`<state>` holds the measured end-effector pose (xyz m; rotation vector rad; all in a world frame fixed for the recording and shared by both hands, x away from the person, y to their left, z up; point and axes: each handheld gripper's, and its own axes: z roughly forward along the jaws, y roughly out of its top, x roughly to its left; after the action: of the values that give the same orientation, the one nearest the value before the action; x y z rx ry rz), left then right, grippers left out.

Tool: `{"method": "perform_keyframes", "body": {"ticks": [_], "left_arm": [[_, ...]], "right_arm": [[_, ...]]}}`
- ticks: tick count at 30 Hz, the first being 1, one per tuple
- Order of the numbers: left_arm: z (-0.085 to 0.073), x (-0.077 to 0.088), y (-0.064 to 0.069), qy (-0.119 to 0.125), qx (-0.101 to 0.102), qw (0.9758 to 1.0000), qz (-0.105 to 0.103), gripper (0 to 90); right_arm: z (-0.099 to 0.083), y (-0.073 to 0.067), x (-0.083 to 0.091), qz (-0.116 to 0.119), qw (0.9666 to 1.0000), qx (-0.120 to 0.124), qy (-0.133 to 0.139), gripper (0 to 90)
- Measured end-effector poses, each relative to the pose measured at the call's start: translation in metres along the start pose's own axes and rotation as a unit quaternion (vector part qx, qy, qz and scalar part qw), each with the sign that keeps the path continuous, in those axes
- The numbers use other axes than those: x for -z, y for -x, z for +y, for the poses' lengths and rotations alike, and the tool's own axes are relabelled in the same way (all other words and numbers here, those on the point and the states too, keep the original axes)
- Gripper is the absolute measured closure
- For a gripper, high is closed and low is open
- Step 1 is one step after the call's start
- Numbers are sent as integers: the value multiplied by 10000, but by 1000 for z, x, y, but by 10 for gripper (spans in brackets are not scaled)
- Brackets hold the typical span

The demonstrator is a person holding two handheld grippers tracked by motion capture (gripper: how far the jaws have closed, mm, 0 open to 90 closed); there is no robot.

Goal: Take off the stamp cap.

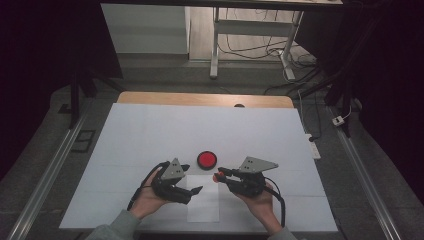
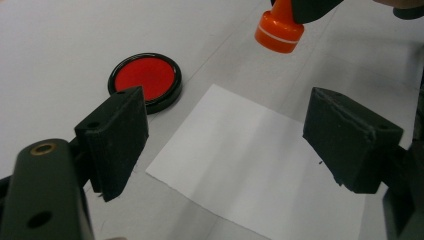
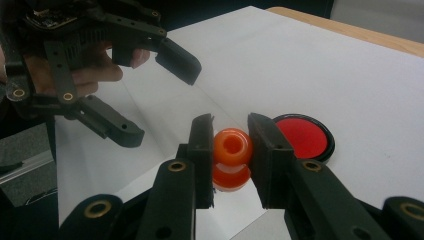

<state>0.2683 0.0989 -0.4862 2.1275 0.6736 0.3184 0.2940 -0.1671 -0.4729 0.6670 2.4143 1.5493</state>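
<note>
The stamp [image 3: 232, 157] is bright orange plastic with a rounded knob and a flared base ringed by a thin white line; no writing can be read on it. The right gripper [image 3: 231, 150] clamps it by the handle, near the table's [image 1: 150, 130] front edge, above a white sheet of paper [image 2: 260, 165]. A round red ink pad [image 1: 207, 159] lies just beyond. The left gripper [image 2: 225, 145] hangs over the paper, jaws spread, empty. The white table is bare toward its far edge.

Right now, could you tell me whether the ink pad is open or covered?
Open: the ink pad shows its bare red surface inside the black rim, with no lid on it.
</note>
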Motion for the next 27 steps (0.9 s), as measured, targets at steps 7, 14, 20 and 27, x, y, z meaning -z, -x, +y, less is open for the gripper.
{"method": "perform_keyframes", "body": {"ticks": [7, 14, 20, 27], "left_arm": [[4, -6, 3, -19, -48, 10000, -36, 182], [8, -10, 6, -23, -109, 9999, -87, 183], [9, -13, 7, -25, -130, 9999, -96, 185], [12, -18, 10, -23, -179, 9998, -125, 191]], "right_arm": [[0, 0, 0, 19, 10000, 19, 18, 726], [0, -1, 0, 31, 10000, 11, 30, 725], [-1, -2, -2, 45, 10000, 8, 20, 726], [-1, -2, -2, 44, 10000, 2, 30, 725]]}}
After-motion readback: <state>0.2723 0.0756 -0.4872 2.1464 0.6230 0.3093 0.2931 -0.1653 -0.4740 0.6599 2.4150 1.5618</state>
